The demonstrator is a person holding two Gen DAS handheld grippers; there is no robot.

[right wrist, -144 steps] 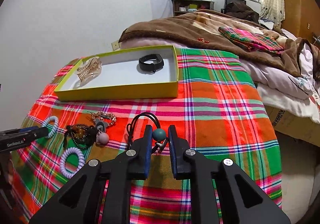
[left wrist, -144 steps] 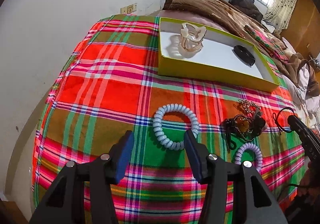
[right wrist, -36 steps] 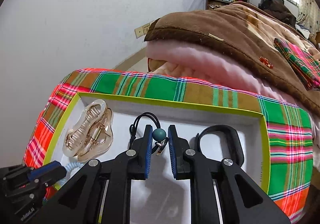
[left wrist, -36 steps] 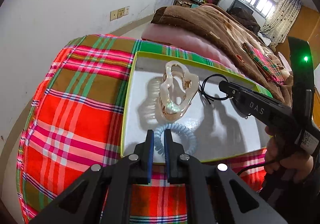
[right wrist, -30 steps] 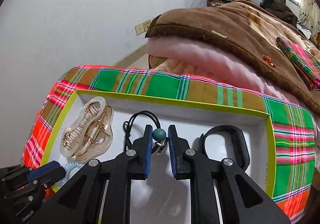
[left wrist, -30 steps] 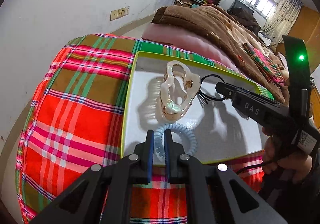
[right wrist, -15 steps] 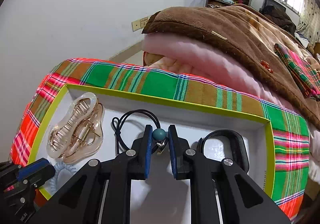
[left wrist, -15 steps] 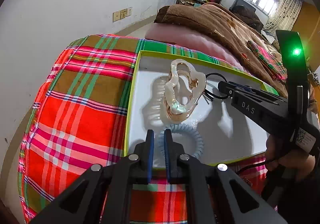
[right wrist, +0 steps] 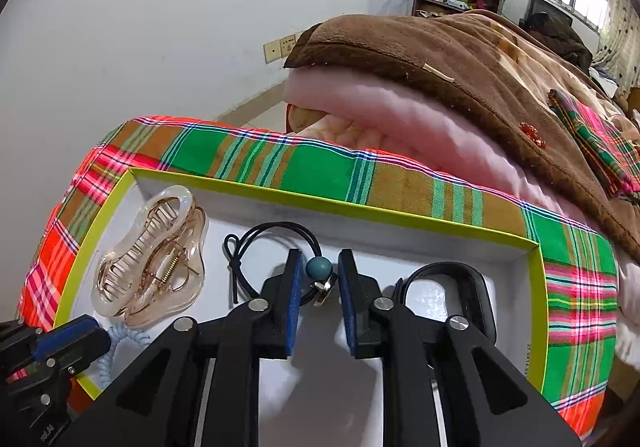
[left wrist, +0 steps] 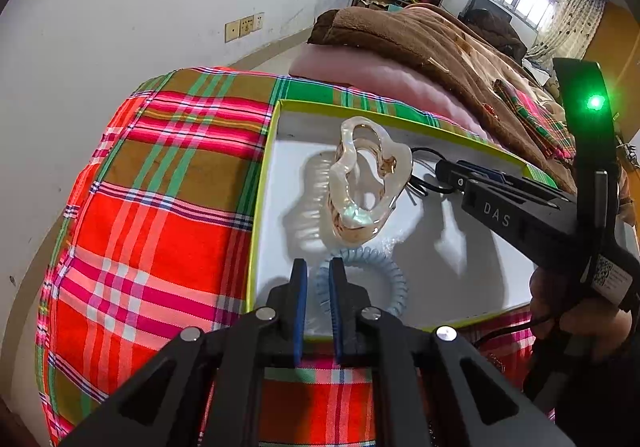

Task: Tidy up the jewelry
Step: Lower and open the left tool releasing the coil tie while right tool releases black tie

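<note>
Since a second ago, both grippers' jaws parting; hands not shifted.

Right gripper opening, pads clear of black hair tie with teal bead, which lies between them on tray floor.

Left gripper starting to open, pads loosening on blue coil tie straight ahead, near front wall.

Tray also holds claw clip, black band.

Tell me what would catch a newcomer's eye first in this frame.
Probably the bright red-green plaid cloth, with the yellow-edged white box on it. Inside, a translucent claw clip sits at the left end. The right gripper is opening around a teal-beaded black hair tie, while the left gripper pinches a pale blue spiral tie.
</note>
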